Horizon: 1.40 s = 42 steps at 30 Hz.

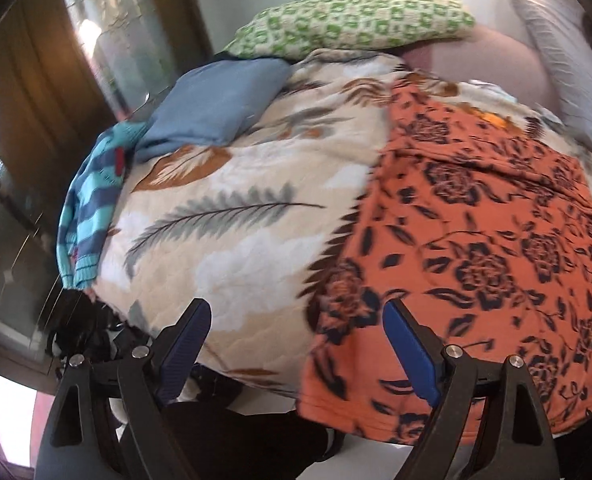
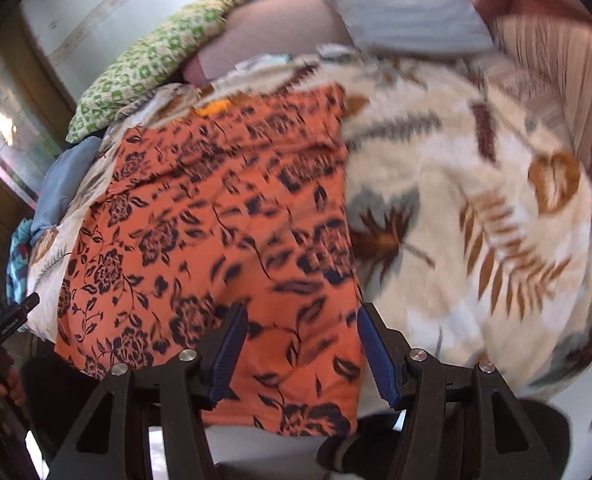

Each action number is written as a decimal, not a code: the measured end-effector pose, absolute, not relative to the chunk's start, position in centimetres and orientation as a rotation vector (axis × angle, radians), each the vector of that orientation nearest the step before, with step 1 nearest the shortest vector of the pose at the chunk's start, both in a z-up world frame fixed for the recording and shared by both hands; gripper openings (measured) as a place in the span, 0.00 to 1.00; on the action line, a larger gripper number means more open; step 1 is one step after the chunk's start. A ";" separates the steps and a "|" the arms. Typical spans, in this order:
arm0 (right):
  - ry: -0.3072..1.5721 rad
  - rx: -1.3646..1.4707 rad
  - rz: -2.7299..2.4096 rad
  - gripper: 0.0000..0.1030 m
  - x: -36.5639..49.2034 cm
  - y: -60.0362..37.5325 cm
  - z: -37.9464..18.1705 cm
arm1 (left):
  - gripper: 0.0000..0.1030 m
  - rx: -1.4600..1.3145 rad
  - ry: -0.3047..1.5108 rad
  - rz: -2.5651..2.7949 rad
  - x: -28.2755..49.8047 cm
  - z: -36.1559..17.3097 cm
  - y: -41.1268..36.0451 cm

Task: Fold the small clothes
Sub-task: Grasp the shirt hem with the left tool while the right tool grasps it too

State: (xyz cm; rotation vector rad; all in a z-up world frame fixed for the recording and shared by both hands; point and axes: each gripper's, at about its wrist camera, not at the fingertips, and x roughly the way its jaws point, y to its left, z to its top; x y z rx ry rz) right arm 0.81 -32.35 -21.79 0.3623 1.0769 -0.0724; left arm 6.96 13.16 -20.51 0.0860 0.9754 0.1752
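Observation:
An orange garment with dark floral print [image 1: 475, 248] lies spread flat on a cream leaf-patterned quilt [image 1: 232, 216] on a bed, its near hem hanging over the bed's front edge. My left gripper [image 1: 296, 328] is open and empty, over the garment's near left edge. In the right wrist view the same garment [image 2: 216, 220] fills the centre left. My right gripper [image 2: 301, 340] is open and empty, above the garment's near right corner. The quilt [image 2: 475, 208] stretches to the right.
A folded blue cloth [image 1: 216, 108] and a teal striped knit [image 1: 92, 204] sit at the bed's left side. A green patterned pillow [image 1: 347, 20] lies at the head. A striped pillow [image 2: 403, 4] is at the far right. Dark objects lie below the bed edge.

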 end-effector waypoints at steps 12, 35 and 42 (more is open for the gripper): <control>1.164 0.536 -0.024 0.59 -0.1 -34.6 -26.3 | 0.85 -0.150 1.215 0.063 8.6 -24.0 16.1; 1.243 0.641 0.022 0.59 0.6 -33.1 -29.0 | 0.12 -0.222 1.381 -0.110 7.7 -28.7 15.8; 1.227 0.598 0.059 0.13 0.0 -33.2 -29.1 | 0.09 -0.248 1.371 -0.158 7.8 -28.4 17.0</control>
